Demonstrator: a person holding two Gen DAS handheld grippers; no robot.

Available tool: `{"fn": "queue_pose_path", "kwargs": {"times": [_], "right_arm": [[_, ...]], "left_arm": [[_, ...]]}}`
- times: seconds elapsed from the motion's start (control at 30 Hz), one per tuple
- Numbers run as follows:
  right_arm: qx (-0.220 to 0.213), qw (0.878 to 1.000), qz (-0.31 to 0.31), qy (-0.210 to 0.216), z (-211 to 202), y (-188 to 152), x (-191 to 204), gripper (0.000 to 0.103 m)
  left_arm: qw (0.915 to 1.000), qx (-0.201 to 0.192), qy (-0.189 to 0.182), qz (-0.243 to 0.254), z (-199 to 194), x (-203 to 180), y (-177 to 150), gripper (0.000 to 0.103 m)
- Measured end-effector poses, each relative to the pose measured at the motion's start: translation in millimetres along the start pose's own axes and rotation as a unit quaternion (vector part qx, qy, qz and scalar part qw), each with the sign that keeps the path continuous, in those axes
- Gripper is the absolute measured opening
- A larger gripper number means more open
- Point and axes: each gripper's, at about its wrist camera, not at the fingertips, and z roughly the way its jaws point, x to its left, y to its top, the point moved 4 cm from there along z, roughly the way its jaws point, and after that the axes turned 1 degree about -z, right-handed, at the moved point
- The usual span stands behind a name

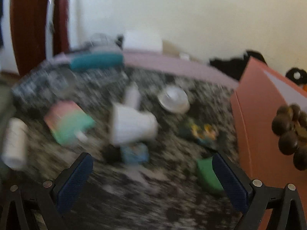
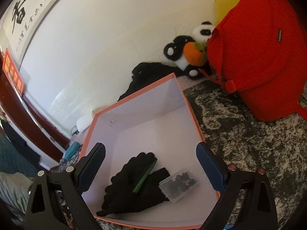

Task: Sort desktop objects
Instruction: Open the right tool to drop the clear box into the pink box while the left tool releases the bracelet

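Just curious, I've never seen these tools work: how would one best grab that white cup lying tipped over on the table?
Grip the white cup across its narrower base end, coming from above: it lies on its side, so its walls face up. Blur hides finer detail.

Plain cream wall (image 2: 92,44) carrying a framed calligraphy scroll (image 2: 28,9); dark red wooden door frame (image 1: 23,23) at left; mottled black-and-white table (image 2: 249,134) below.
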Motion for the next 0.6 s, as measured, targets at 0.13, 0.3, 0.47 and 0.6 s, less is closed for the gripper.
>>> {"fn": "queue_pose_path", "kwargs": {"times": [0.13, 0.3, 0.47, 0.6], "right_arm": [[-0.01, 1.0, 0.008, -0.003, -8.8, 4.3, -9.2, 0.097], [-0.02, 1.0, 0.021, -0.002, -16.8, 8.8, -17.8, 0.097], [-0.021, 0.999, 0.018, 0.016, -21.2, 6.9, -2.3, 0.097], [-0.023, 0.999, -0.011, 0.029, -25.9, 1.7, 26.8, 0.097]], "left_arm": [[0.9988, -0.04, -0.008, 0.029, -16.2, -32.0, 4.7, 0.097], [0.9947, -0.081, -0.023, 0.058, -46.4, -38.9, 12.2, 0.099], [0.997, -0.068, -0.035, 0.012, -50.4, -18.7, 10.4, 0.1], [0.9985, -0.047, -0.028, 0.007, -52.2, -5.4, 3.1, 0.1]]}}
